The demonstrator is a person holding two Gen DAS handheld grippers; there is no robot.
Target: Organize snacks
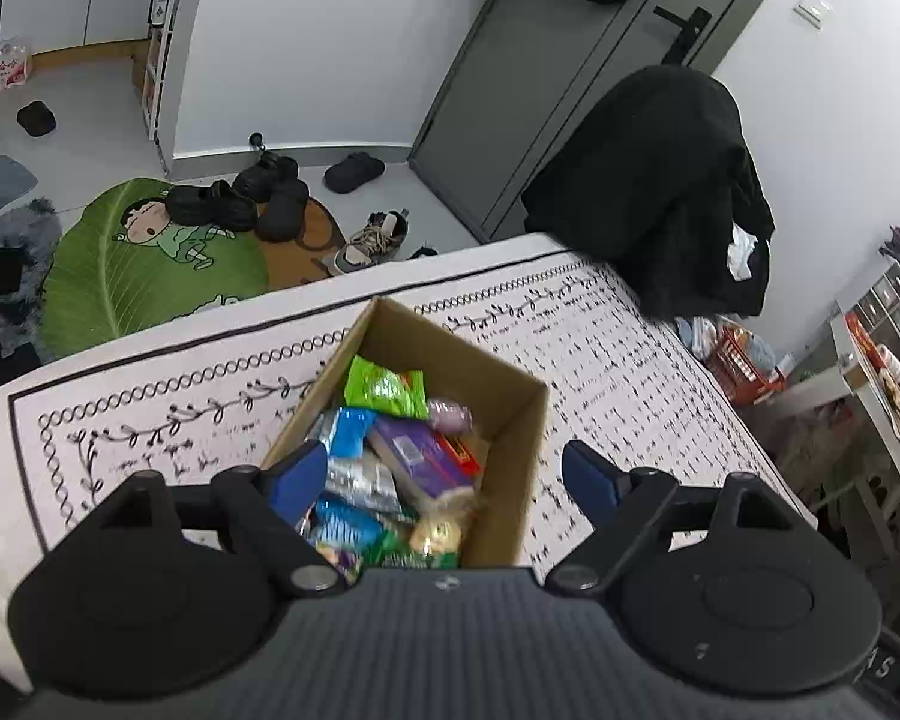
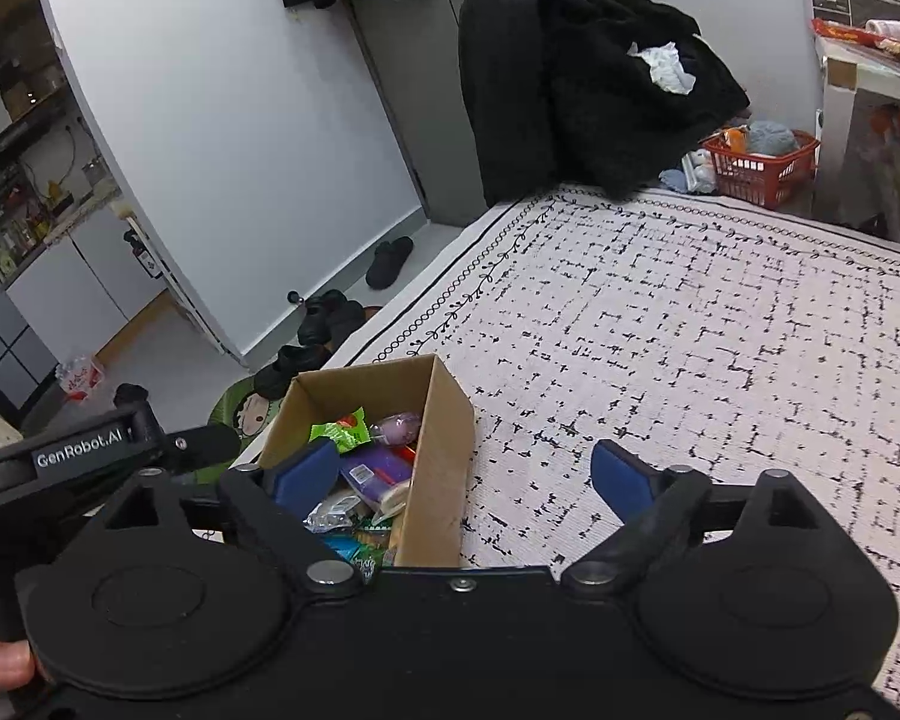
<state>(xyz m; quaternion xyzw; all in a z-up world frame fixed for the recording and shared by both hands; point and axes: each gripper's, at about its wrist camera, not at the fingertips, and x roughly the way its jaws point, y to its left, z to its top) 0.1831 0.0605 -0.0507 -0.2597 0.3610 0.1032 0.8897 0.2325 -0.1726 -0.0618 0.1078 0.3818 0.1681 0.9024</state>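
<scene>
Both tongs released, empty; snack box below left tongs, left of right tongs.

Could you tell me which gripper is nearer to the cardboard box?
Left. The left gripper hangs open directly over the box of snacks; the right gripper is open too, straddling the box's right wall beside it.
</scene>
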